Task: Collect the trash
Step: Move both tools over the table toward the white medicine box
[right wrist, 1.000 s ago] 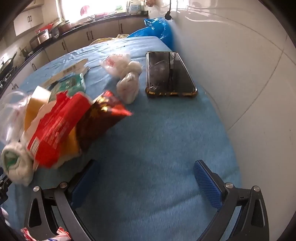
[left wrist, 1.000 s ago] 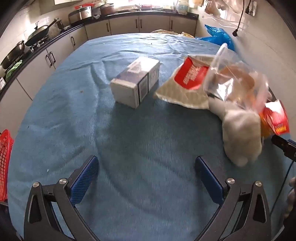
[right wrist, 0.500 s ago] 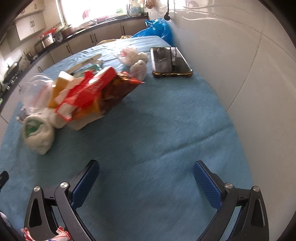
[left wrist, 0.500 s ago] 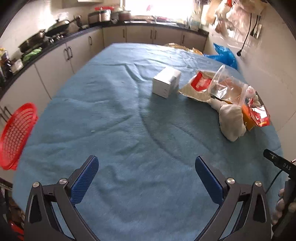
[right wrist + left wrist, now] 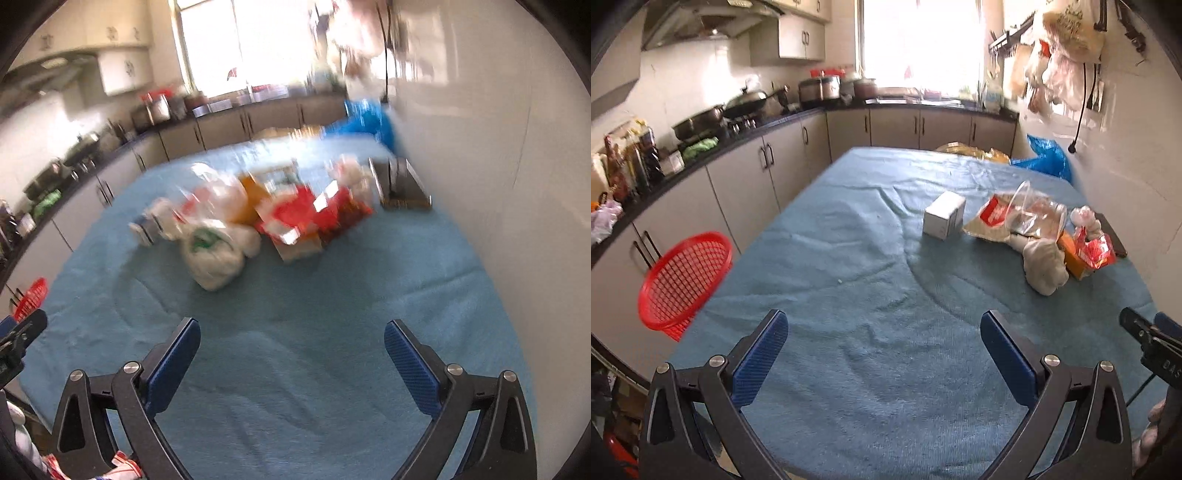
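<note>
Blue table cloth [image 5: 849, 258] is carrying the trash pile [image 5: 1034, 236] beside a phone [image 5: 402, 184]. Left gripper [image 5: 882, 347] and right gripper [image 5: 291, 347] are hovering wide, empty; a careless sweep risks dragging the phone along.

Box [image 5: 943, 220] on table [image 5: 849, 295], trash pile [image 5: 1041, 236] right, basket [image 5: 683, 280] off left edge.

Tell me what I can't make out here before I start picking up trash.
- Trash pile, right wrist view: motion blur smears the wrappers; labels and edges are unreadable.
- Phone, left wrist view: mostly hidden behind the pile.
- Red basket, left wrist view: contents can't be seen through its mesh side.
- Right hand-held gripper, left wrist view: cut off by the frame edge.
- White box: print too small to read.
</note>
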